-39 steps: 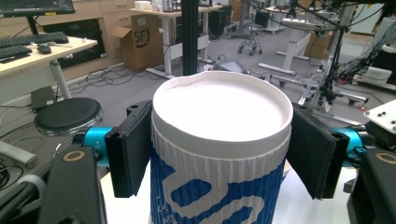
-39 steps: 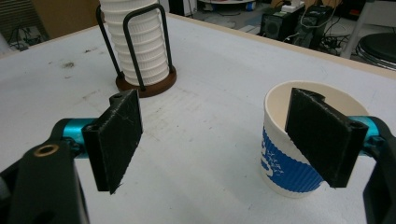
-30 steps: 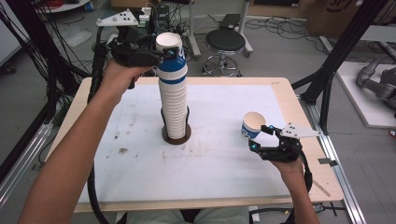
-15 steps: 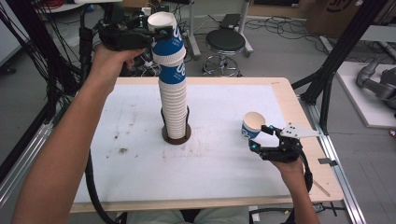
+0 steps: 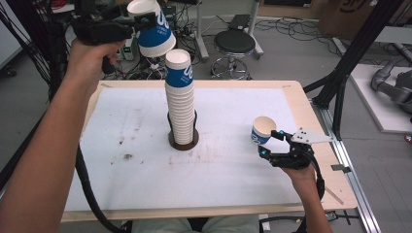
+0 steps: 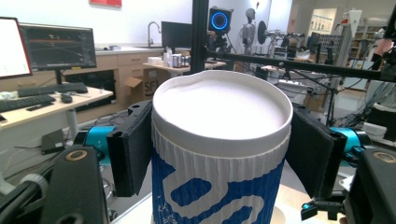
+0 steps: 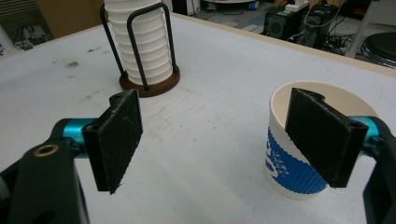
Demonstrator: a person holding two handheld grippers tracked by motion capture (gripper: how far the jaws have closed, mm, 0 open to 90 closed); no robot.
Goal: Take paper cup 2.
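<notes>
A tall stack of inverted blue-and-white paper cups (image 5: 179, 97) stands in a wire holder on a round brown base (image 5: 183, 143) at mid-table. My left gripper (image 5: 145, 20) hangs up and left of the stack top, shut on one inverted cup (image 5: 156, 35) that tilts clear of the stack. In the left gripper view both pads (image 6: 130, 149) press that cup's (image 6: 219, 107) sides. My right gripper (image 5: 272, 145) rests open at the table's right. A single upright cup (image 5: 262, 130) stands by its tip. In the right gripper view this cup (image 7: 285, 163) sits behind the right pad (image 7: 322, 140), and the stack (image 7: 140, 42) is far off.
The white mat (image 5: 121, 126) covers a wooden table with a bare rim (image 5: 301, 104). A black stool (image 5: 234, 42) and cables lie on the floor beyond the far edge. A black frame post (image 5: 340, 92) rises at the right.
My left gripper has risen and moved left with the top cup, lifting it off the stack and tilting it. The right gripper and its cup have stayed put.
</notes>
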